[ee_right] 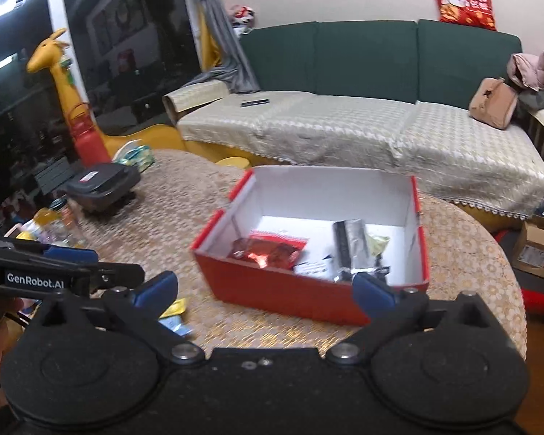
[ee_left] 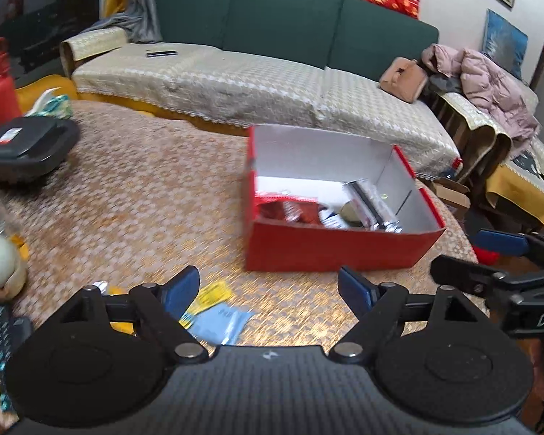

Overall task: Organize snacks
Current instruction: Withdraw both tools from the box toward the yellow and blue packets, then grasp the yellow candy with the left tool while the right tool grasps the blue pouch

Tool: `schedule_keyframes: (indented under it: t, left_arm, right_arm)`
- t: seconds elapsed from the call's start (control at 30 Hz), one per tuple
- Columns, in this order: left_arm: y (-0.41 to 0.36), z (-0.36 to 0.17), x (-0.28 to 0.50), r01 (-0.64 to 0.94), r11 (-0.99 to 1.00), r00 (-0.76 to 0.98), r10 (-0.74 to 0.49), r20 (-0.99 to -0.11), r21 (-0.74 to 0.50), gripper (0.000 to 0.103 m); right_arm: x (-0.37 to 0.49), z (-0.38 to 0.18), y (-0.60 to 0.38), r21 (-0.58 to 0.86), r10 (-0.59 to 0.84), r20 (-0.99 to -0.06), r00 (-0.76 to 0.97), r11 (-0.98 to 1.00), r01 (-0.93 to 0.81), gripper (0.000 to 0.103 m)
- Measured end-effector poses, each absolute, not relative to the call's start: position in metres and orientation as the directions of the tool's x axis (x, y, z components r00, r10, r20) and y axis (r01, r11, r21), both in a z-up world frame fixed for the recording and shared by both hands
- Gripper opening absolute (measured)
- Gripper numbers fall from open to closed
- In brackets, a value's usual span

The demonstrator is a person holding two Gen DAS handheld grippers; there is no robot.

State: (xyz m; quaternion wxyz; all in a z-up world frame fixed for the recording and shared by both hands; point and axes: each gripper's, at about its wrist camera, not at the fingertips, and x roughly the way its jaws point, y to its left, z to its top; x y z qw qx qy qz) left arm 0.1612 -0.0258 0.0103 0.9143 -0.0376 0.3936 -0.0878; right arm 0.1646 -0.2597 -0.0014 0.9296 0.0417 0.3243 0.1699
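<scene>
both grippers empty w/ jaws apart: left gripper (ee_left: 268,290), right gripper (ee_right: 264,290). red box (ee_right: 290,295) near table's (ee_left: 127,188) far edge holds snack packs, prob. foil (ee_right: 351,246).

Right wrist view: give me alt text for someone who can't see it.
An open red box with a white inside sits on a patterned round table, holding a red snack packet and a silver packet. The right gripper is open and empty before it, with yellow and blue packets lying loose nearby.
</scene>
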Motion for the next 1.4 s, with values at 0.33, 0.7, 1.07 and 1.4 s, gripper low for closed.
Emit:
schedule_keyframes:
  t: [0.33,0.7,1.07,1.4]
  left_arm:
    - [0.031,-0.019,0.102,0.004,0.995,0.691,-0.074,-0.719,-0.099,0.088]
    - [0.070,-0.044,0.103,-0.027,0.997,0.686,-0.039,-0.726,-0.079,0.088]
    - [0.094,-0.070,0.148,0.031,0.997,0.682,-0.076,-0.727,-0.075,0.088]
    - [0.095,-0.097,0.188,0.086,0.995,0.636,-0.094,-0.766,-0.051,0.088]
  right_arm:
    - [0.133,-0.022,-0.215,0.182,0.374,-0.606,0.702,0.924,-0.336,0.103]
    - [0.128,-0.042,-0.159,0.079,0.394,-0.659,0.641,0.884,-0.461,0.103]
    - [0.164,-0.079,-0.120,0.057,0.409,-0.727,0.552,0.836,-0.545,0.102]
    - [0.205,-0.113,-0.093,0.040,0.401,-0.778,0.484,0.800,-0.598,0.096]
